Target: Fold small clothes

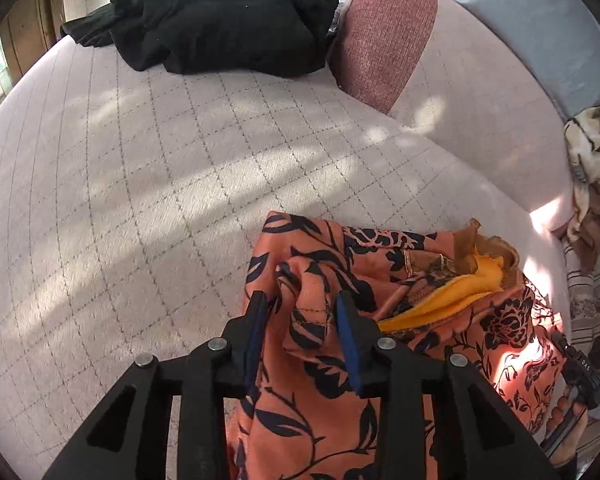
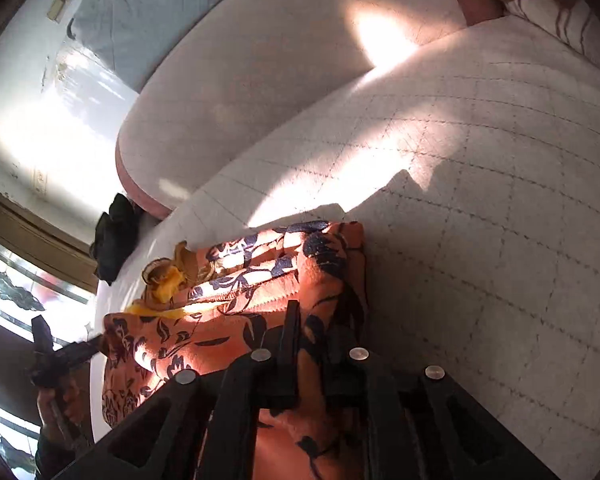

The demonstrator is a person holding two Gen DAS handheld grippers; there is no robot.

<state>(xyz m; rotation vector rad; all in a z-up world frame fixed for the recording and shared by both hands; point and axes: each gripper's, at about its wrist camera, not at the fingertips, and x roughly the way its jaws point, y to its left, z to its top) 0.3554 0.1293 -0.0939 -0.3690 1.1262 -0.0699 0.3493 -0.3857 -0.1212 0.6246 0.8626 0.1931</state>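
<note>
An orange garment with a dark floral print and a yellow lining (image 1: 416, 304) lies bunched on the pale quilted sofa seat (image 1: 140, 184). My left gripper (image 1: 302, 300) has its jaws apart with a raised fold of the orange cloth between them; the pads do not press it. In the right wrist view the same garment (image 2: 236, 292) lies at the lower left. My right gripper (image 2: 316, 320) has its fingers either side of a fold of the cloth, close together; shadow hides the contact. The left gripper (image 2: 80, 350) shows at the garment's far edge.
A black folded garment (image 1: 220, 20) lies at the far end of the seat beside a pink cushion (image 1: 384, 36). The sofa backrest (image 1: 480, 100) runs along the right. A crumpled patterned cloth (image 1: 592, 168) hangs at the right edge. A window (image 2: 12, 288) is at the left.
</note>
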